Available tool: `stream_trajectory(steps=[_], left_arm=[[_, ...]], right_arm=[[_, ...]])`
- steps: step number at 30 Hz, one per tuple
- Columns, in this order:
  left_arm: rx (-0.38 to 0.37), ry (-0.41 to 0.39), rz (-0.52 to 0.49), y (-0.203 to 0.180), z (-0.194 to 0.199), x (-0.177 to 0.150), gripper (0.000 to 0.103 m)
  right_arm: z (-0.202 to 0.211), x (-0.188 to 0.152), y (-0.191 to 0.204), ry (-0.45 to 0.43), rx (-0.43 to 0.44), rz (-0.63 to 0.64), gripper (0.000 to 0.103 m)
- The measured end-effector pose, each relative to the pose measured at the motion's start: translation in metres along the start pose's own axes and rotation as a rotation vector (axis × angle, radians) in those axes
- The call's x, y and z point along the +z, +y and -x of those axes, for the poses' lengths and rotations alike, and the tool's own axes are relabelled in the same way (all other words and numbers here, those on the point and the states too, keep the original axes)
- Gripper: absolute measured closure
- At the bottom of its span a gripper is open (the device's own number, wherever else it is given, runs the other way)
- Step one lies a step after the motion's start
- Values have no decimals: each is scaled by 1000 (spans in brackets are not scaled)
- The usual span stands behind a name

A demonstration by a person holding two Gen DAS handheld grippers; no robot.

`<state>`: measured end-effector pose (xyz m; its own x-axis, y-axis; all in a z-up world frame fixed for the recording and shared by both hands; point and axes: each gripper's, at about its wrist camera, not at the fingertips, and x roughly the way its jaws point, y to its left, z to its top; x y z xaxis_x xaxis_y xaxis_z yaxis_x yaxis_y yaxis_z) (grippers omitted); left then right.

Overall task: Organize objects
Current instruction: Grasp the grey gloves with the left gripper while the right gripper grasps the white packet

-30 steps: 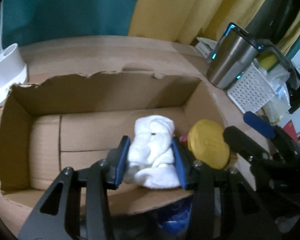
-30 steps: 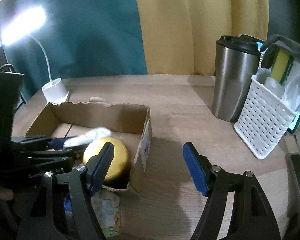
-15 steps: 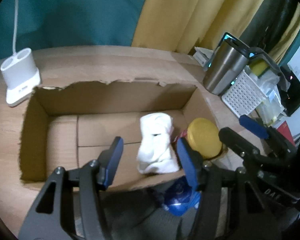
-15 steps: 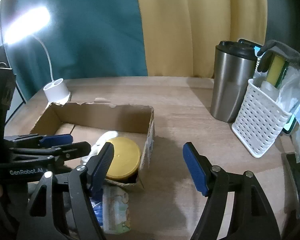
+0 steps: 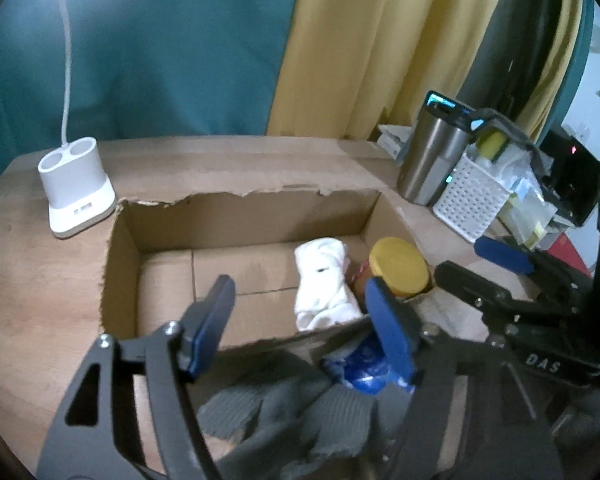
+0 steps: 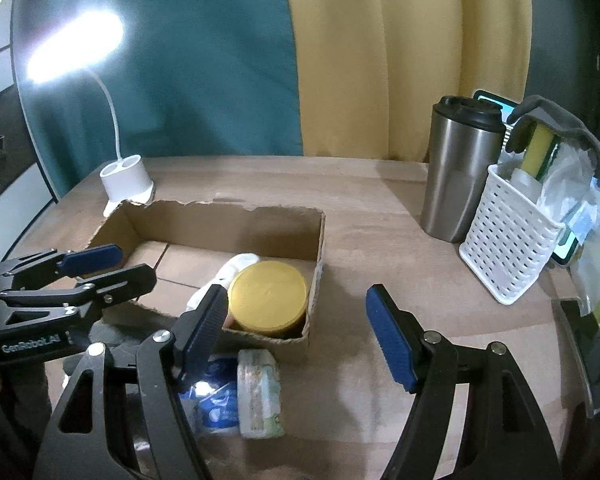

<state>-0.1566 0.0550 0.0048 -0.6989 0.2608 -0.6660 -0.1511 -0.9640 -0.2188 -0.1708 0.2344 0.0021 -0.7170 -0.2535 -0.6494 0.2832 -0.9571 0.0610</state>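
Dim room, lit chiefly by a desk lamp [image 6: 76, 46] whose head blows out to white glare at upper left in the right wrist view. Soft shadows fall on the wooden surface [image 6: 380, 208] beside the cardboard box [image 6: 318, 240]. Both views are soft, with fisheye bending and dark corners.

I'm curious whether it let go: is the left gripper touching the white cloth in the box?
Apart. In the left wrist view the left gripper, whose jaws have just been opening, stands wide before the box; the white cloth lies inside, clear of both pads.
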Motion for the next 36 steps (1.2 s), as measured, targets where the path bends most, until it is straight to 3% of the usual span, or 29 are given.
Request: stream_trajectory(steps=[13, 36], left_arm=[[49, -29, -8, 17, 28, -23, 33], [42, -14, 38, 42, 45, -59, 33]], right_arm=[[15, -10, 12, 9, -5, 3, 28], [21, -33, 33, 50, 2, 21, 28]])
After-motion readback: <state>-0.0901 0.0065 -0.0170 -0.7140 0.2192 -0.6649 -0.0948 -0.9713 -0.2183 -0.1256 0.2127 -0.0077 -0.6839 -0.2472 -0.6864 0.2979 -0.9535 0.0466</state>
